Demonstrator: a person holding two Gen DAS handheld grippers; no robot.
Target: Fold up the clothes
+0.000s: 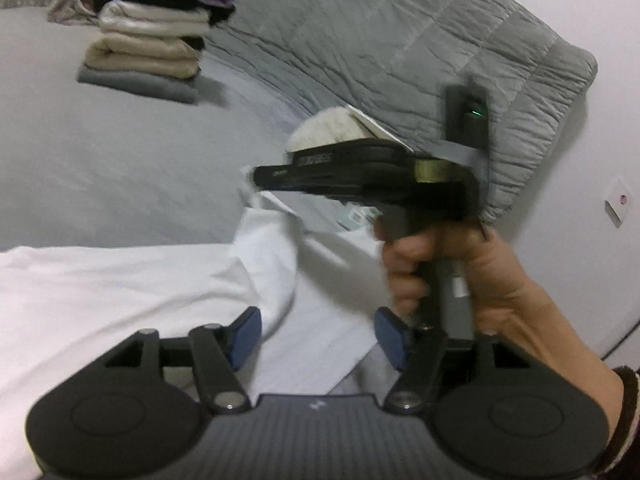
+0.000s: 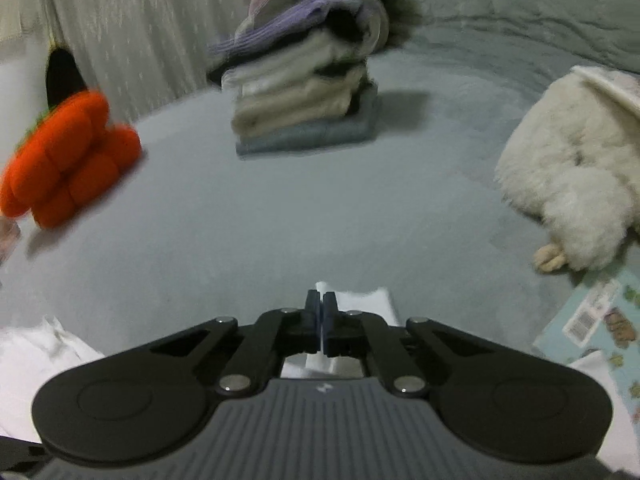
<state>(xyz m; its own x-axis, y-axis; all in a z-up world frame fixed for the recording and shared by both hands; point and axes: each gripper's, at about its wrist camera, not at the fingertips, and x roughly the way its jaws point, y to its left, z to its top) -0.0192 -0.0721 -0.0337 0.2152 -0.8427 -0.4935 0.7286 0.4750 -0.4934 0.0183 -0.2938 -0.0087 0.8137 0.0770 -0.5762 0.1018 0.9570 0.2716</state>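
Note:
A white garment (image 1: pixel 120 292) lies on the grey bed in the left wrist view, one part lifted toward the centre. My left gripper (image 1: pixel 318 336) is open, its blue pads (image 1: pixel 244 336) on either side of a white fold, not closed on it. My right gripper (image 2: pixel 321 312) is shut on a corner of the white garment (image 2: pixel 360 298), held above the bed. It also shows in the left wrist view (image 1: pixel 256 178), side on, with white cloth hanging from its tip.
A stack of folded clothes (image 1: pixel 148 44) stands at the back, also in the right wrist view (image 2: pixel 304 92). A grey quilt (image 1: pixel 420 40) is piled on the right. An orange plush toy (image 2: pixel 68 160), a white plush toy (image 2: pixel 568 176) and a printed booklet (image 2: pixel 600 320) lie on the bed.

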